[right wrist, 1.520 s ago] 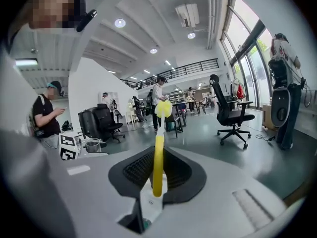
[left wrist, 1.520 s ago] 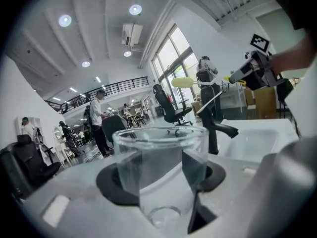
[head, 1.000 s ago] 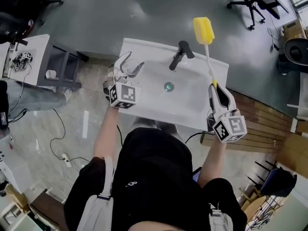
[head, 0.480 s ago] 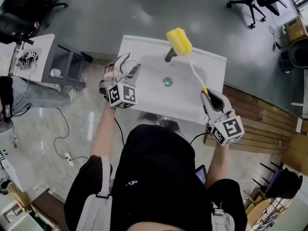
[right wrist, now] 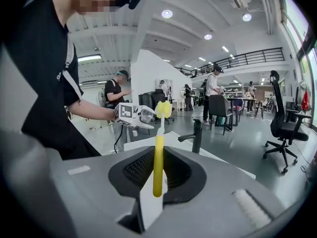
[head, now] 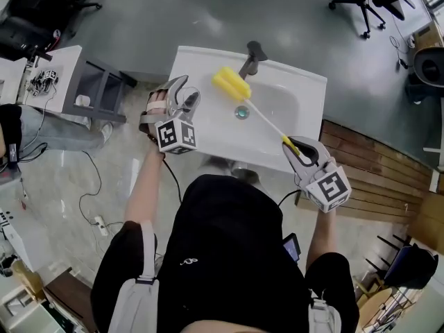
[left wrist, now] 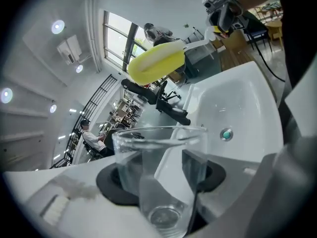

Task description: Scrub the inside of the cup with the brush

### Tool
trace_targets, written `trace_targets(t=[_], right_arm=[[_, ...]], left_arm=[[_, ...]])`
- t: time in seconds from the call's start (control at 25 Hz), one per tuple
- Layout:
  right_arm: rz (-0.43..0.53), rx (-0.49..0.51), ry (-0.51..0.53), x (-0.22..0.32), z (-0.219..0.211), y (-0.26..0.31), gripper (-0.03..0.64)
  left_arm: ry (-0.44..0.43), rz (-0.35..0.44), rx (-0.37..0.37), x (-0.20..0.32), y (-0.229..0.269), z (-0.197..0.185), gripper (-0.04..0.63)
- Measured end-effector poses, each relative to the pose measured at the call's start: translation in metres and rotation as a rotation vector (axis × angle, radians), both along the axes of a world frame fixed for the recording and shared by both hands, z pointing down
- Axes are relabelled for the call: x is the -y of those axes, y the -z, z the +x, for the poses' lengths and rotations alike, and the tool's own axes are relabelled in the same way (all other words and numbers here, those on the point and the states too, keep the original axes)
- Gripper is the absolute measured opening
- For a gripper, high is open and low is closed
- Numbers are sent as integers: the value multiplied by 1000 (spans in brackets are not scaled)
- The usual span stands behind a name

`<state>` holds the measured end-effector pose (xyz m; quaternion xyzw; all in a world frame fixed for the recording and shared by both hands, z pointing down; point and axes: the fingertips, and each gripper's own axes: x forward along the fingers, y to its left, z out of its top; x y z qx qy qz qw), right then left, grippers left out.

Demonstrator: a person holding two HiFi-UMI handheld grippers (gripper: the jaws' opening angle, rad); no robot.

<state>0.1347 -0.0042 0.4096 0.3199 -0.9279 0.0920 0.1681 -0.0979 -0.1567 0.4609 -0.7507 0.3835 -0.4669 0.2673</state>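
A clear glass cup (left wrist: 157,182) is clamped between the fingers of the left gripper (head: 182,97) at the left edge of the white sink (head: 309,96). The yellow sponge head (head: 231,84) of the cup brush (right wrist: 158,167) is seen just ahead of those fingers, near the cup's mouth but not yet inside it. The brush's yellow handle is pinched between the closed fingers of the right gripper (head: 300,152), with the stem reaching out ahead of them toward the cup, so both pick-ups are judged done, while insertion and all scrubbing are judged still to do.
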Motion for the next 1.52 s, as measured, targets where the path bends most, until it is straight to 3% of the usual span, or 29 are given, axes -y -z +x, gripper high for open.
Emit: trace_targets(t=[0.44, 0.92, 1.52], right_arm=[[-63, -71, 171, -20, -19, -16, 52], [-64, -128, 260, -21, -29, -25, 52], [-42, -211, 315, -10, -36, -27, 52]], left_arm=[[-70, 30, 169, -7, -6, 1, 270], [-174, 70, 301, -15, -8, 9, 270], [-232, 76, 388, -23, -17, 20, 270]])
